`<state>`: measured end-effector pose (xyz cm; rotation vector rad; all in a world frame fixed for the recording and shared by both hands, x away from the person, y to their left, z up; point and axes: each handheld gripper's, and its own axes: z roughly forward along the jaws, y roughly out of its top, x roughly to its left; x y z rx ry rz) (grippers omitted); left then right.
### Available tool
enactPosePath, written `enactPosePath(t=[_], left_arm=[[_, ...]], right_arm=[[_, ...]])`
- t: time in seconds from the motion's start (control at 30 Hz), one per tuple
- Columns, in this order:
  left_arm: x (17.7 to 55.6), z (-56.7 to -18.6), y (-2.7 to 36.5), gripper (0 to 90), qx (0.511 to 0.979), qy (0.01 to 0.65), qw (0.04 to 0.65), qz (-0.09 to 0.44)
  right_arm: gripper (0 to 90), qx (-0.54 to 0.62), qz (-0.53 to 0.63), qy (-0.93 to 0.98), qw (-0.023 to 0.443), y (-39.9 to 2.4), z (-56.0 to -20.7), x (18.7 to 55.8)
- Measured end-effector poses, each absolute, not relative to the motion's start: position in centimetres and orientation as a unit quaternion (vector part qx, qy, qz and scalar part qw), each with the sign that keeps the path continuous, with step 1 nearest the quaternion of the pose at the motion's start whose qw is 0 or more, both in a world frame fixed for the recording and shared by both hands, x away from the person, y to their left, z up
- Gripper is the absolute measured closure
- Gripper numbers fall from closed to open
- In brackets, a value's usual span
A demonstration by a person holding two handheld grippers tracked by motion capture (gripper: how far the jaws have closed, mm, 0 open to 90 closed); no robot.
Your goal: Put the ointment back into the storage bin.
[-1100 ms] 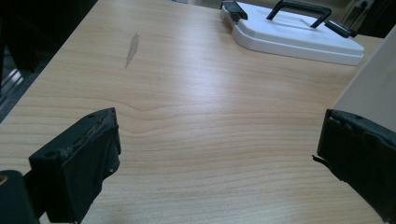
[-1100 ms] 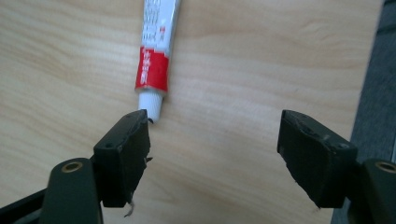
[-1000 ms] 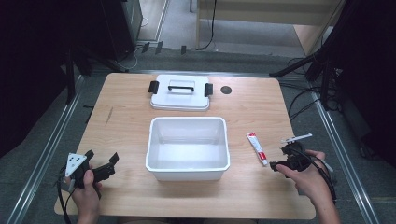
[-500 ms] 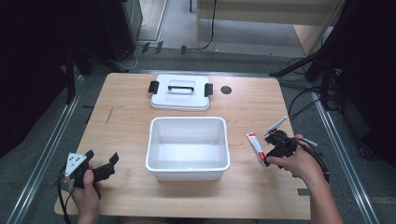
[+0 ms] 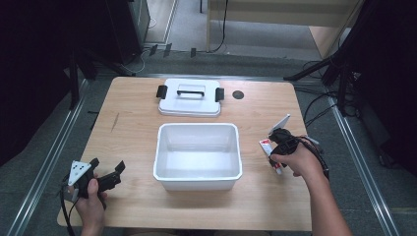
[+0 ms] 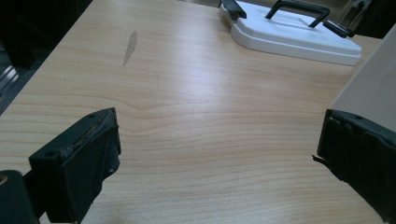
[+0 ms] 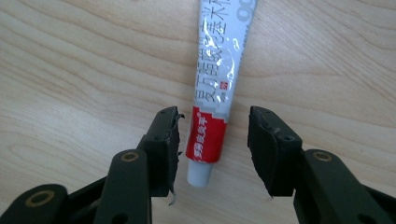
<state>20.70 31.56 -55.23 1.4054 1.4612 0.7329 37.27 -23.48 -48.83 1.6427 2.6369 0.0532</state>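
Observation:
A white and red tube (image 7: 215, 88) with a white cap lies flat on the wooden table (image 5: 133, 123), right of the white bin (image 5: 167, 169). My right gripper (image 7: 212, 142) hangs over its cap end, open, with one jaw on each side of the red band and a gap to each; from above the right gripper (image 5: 276, 145) covers most of the tube (image 5: 266, 144). At the table's front left my left gripper (image 5: 105, 173) is held open with nothing between its jaws; in its own view the left gripper (image 6: 217, 147) faces bare wood.
The white bin is empty. Its white lid (image 5: 189, 97) with a black handle and black clips lies flat at the back of the table; the lid (image 6: 294, 35) also shows far ahead of the left gripper. A dark round hole (image 5: 238, 94) sits in the tabletop beside it.
My right gripper has moved from the table's front right forward and left onto the tube, and now straddles its cap end. The left gripper has stayed put.

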Motion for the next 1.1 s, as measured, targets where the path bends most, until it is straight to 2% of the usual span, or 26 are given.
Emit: enactPosePath(t=[0.6,1.1], left_arm=[[20.7,-55.2,31.6,0.3,0.573,0.599,0.474,0.298],[20.7,-55.2,31.6,0.3,0.573,0.598,0.474,0.297]], right_arm=[[68.9,0.560,0.008,0.828,0.018,-22.5,-50.0,38.9],[71.6,0.540,-0.001,0.841,0.037,-22.1,-50.0,38.8]])
